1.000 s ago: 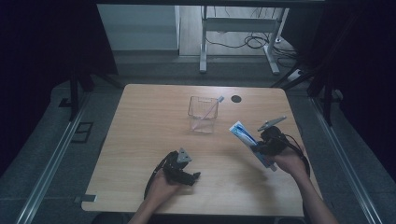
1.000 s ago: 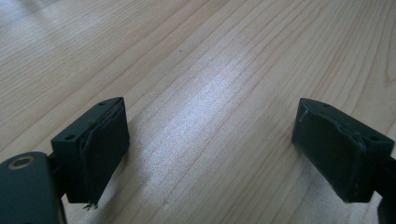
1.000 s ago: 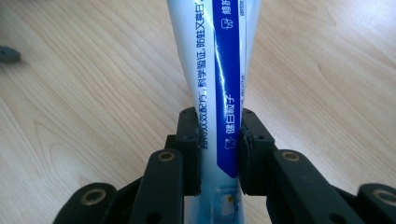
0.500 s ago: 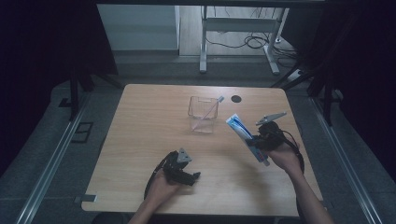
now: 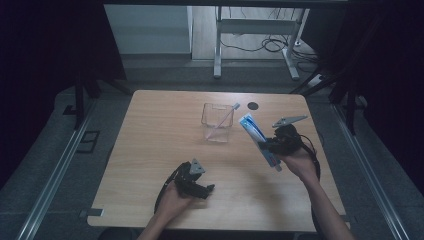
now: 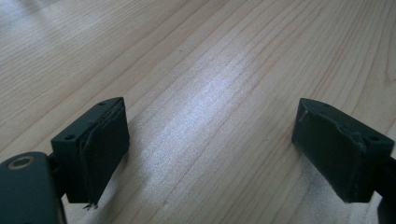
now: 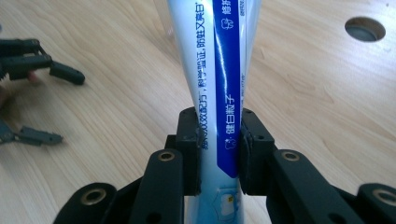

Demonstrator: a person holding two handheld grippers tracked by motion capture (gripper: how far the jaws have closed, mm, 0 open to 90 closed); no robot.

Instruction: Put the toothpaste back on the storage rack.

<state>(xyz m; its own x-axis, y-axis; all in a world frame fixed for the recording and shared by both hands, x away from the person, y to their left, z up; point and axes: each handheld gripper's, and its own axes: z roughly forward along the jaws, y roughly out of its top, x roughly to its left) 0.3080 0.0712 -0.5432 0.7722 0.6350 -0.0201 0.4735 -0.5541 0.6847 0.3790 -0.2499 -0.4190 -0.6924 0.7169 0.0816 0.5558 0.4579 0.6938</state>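
Two tools: right tool (image 7: 218, 154) clamps blue-white toothpaste tube (image 7: 219, 70), Chinese print; left tool (image 6: 210, 149) wide open, empty

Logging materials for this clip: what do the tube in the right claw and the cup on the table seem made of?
Tube: looks like soft glossy plastic laminate; it shines and pinches in where the right claw clamps it. Cup: clear hard plastic or glass, see-through; which one is unclear.

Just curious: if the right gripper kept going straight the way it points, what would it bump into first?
Probably the clear cup: the right gripper holds the tube, whose tip aims toward it. Depth is unclear, so it might pass just beside.
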